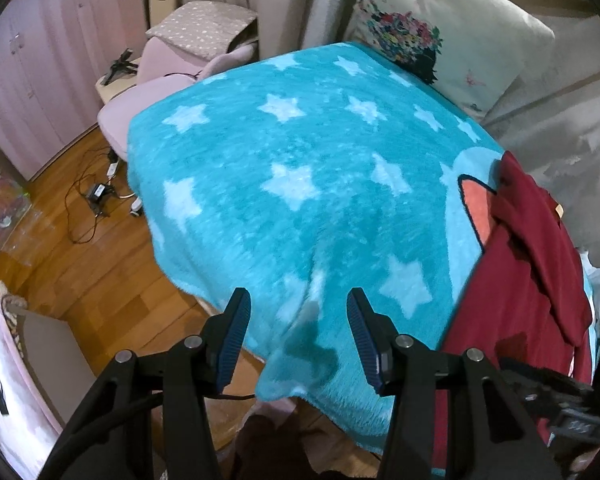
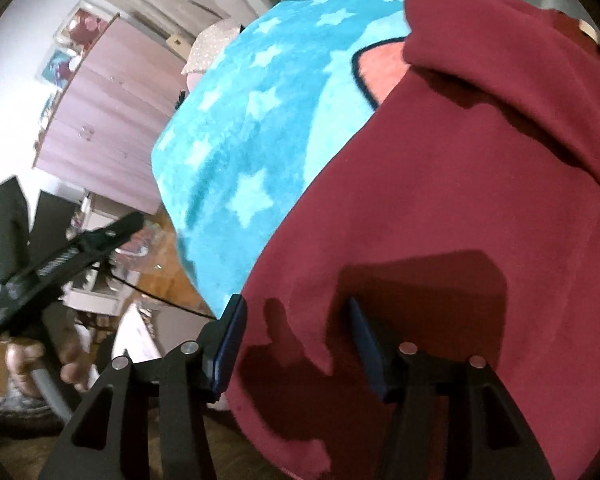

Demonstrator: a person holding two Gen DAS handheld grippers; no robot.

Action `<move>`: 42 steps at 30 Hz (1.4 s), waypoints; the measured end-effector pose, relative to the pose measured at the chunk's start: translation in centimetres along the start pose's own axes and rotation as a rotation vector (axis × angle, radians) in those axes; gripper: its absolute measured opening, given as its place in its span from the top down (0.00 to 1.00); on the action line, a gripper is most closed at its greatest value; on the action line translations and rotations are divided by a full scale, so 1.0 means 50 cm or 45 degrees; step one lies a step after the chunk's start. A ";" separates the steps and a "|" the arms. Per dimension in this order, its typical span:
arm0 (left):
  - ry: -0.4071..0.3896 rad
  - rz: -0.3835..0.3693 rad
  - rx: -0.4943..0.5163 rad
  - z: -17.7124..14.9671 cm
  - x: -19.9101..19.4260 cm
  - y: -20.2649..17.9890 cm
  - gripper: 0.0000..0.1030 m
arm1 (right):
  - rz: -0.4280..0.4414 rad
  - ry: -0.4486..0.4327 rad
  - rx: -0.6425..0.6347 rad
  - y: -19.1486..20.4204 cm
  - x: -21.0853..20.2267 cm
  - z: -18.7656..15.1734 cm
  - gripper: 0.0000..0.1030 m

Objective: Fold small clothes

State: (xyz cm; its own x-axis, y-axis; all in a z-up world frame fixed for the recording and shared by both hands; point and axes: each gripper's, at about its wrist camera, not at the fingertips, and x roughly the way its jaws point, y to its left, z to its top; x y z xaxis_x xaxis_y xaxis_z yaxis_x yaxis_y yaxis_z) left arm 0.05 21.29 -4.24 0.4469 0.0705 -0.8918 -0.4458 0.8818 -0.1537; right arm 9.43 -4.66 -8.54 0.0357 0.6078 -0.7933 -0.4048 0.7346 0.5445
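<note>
Under right gripper point(image 2: 296, 316): maroon garment point(image 2: 440, 216).

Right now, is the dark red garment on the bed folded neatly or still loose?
Still loose. The dark red garment lies rumpled on the star blanket, one part flopped over on top and its lower edge hanging past the blanket's edge.

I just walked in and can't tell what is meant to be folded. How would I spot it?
Find the turquoise blanket with pale stars that covers the bed. On its right side lies a dark red garment, rumpled, hanging over the near edge. It is the only plain red cloth there.
</note>
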 end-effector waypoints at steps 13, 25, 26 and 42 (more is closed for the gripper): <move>0.036 -0.052 0.087 0.048 0.052 -0.030 0.52 | -0.096 -0.082 0.162 -0.046 -0.001 0.010 0.44; 0.068 -0.101 0.148 0.056 0.082 -0.038 0.52 | -0.389 -0.415 0.269 -0.150 -0.167 0.149 0.47; 0.071 -0.101 0.153 0.055 0.083 -0.036 0.52 | -0.388 -0.428 0.283 -0.158 -0.166 0.171 0.49; 0.097 -0.168 0.235 0.052 0.096 -0.044 0.52 | -0.469 -0.426 0.357 -0.173 -0.147 0.222 0.53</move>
State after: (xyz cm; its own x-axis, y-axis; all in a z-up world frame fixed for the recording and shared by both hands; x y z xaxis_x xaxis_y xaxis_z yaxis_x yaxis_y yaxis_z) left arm 5.19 20.91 -7.08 0.4290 -0.0800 -0.8998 -0.2354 0.9518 -0.1968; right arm 22.79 -12.13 -4.39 0.4343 0.3251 -0.8400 -0.0547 0.9404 0.3357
